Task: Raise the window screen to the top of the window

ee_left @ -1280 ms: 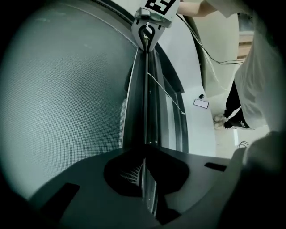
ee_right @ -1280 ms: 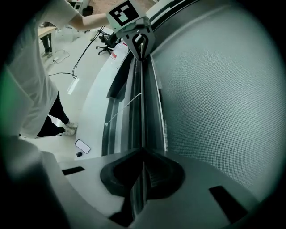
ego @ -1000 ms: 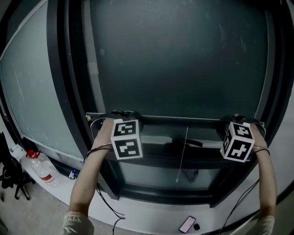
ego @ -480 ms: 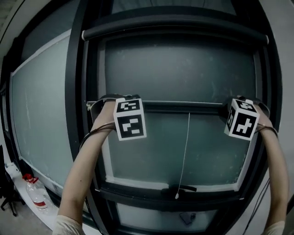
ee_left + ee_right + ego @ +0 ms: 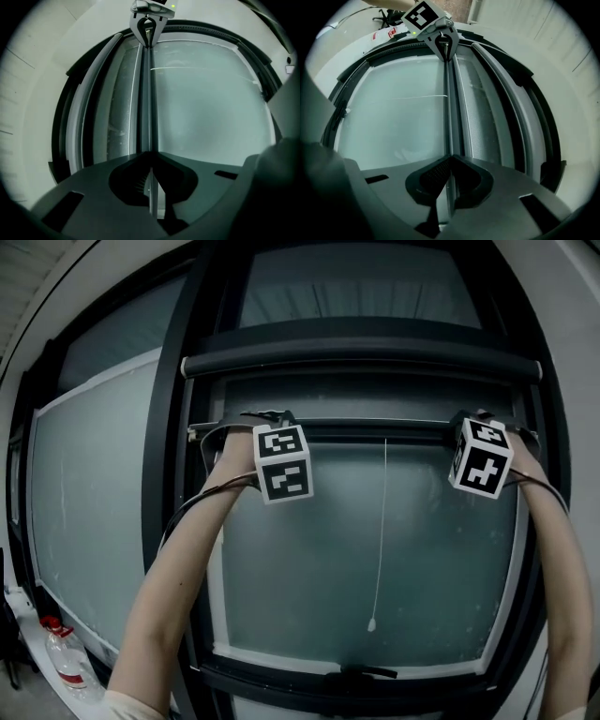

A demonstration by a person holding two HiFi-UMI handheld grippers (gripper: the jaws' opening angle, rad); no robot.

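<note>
The window screen's dark bottom bar (image 5: 375, 430) lies level, high on the window, just under the roller housing (image 5: 361, 351). My left gripper (image 5: 267, 420) is shut on the bar's left end and my right gripper (image 5: 476, 420) on its right end. In the left gripper view the jaws (image 5: 150, 161) pinch the bar (image 5: 146, 103), which runs away to the other gripper (image 5: 149, 28). The right gripper view is the same: jaws (image 5: 449, 164) clamped on the bar (image 5: 449, 103), with the left gripper (image 5: 443, 44) at its far end. A strip of mesh (image 5: 483, 122) shows beside the bar.
A thin white pull cord (image 5: 381, 540) hangs from the bar's middle, its bead (image 5: 372, 624) above the sill. A dark window handle (image 5: 361, 673) sits on the lower frame. A plastic water bottle (image 5: 61, 657) stands on the ledge at lower left. Frosted panes fill the left side.
Both grippers have risen together with the bar, from just above the lower frame to close under the roller housing. The cord's end has lifted off the handle area.
</note>
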